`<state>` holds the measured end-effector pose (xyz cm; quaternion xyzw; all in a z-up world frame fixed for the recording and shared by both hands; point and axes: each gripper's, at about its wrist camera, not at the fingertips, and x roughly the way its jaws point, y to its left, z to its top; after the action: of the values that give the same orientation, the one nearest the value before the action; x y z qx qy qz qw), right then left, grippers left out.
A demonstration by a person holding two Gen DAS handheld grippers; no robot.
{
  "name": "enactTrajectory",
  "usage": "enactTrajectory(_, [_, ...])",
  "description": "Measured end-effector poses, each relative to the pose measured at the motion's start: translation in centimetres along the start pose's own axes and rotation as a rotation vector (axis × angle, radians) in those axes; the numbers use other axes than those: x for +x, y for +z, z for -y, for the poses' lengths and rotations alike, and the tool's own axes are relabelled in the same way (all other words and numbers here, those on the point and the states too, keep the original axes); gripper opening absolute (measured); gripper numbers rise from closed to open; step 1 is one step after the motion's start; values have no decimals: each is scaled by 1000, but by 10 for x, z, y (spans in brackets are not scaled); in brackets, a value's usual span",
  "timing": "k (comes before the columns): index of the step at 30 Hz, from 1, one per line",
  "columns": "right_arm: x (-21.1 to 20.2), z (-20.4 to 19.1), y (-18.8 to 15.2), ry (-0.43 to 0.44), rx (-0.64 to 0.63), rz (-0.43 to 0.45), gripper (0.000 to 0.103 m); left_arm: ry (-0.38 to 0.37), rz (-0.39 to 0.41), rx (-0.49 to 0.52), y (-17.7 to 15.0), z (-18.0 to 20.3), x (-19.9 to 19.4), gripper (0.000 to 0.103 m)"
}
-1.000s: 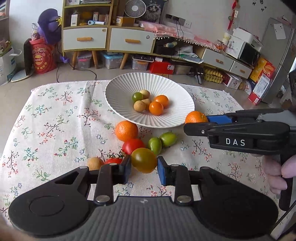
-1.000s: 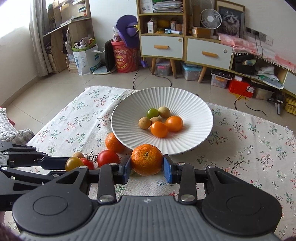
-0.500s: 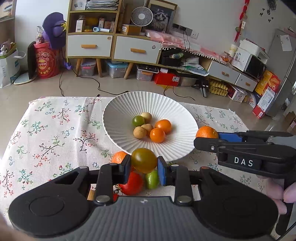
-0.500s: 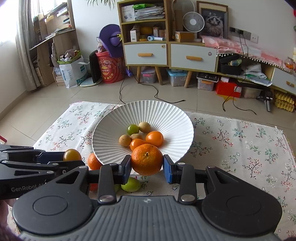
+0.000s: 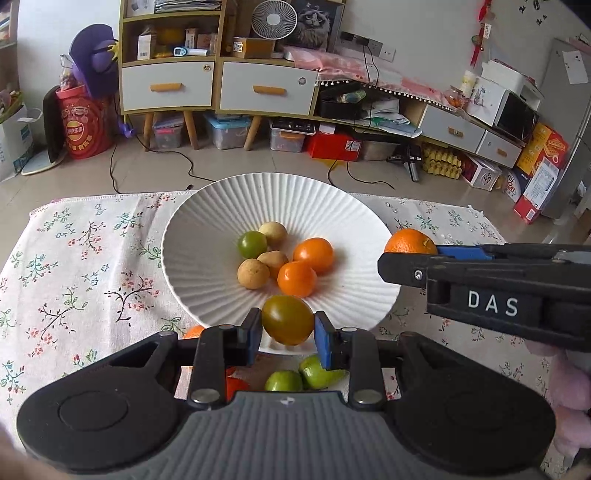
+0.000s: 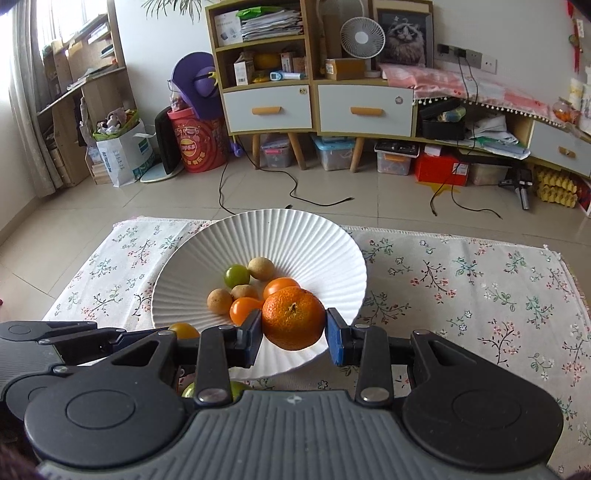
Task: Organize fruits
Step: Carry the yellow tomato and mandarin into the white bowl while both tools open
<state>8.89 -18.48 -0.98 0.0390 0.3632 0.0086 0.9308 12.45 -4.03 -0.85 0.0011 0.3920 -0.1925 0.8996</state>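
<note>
Both held fruits over plate [image 5: 192, 236] rim.

Plate [image 5: 207, 236]: white, ribbed, matt glaze.
Cloth [image 6: 480, 280]: woven, floral print, matt.
Tomato [image 5: 287, 319]: smooth, glossy skin.
Mandarin [image 6: 293, 318]: dimpled, slightly shiny peel.
Left gripper [image 5: 288, 334]: matt black plastic, blue pads, metal screws.

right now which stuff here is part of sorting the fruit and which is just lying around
Part of the job:
- left gripper shut on the olive tomato
- right gripper shut on the mandarin
- white plate holding small fruits
- green fruits on the floral cloth

Just lying about:
- desk fan
- cat picture
- drawer cabinet
- red bucket
</note>
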Motion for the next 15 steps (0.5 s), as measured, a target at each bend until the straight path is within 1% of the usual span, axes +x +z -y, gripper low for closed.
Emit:
enactTrajectory(7, [16, 4, -1, -2, 5, -22, 33, 1, -10, -16, 5, 3, 15, 22])
enactTrajectory(11, [25, 3, -3, -9, -5, -42, 33, 10, -11, 3, 5, 6, 19, 22])
enactTrajectory(15, [25, 2, -4, -7, -11, -36, 33, 19, -8, 27, 6, 9, 21, 22])
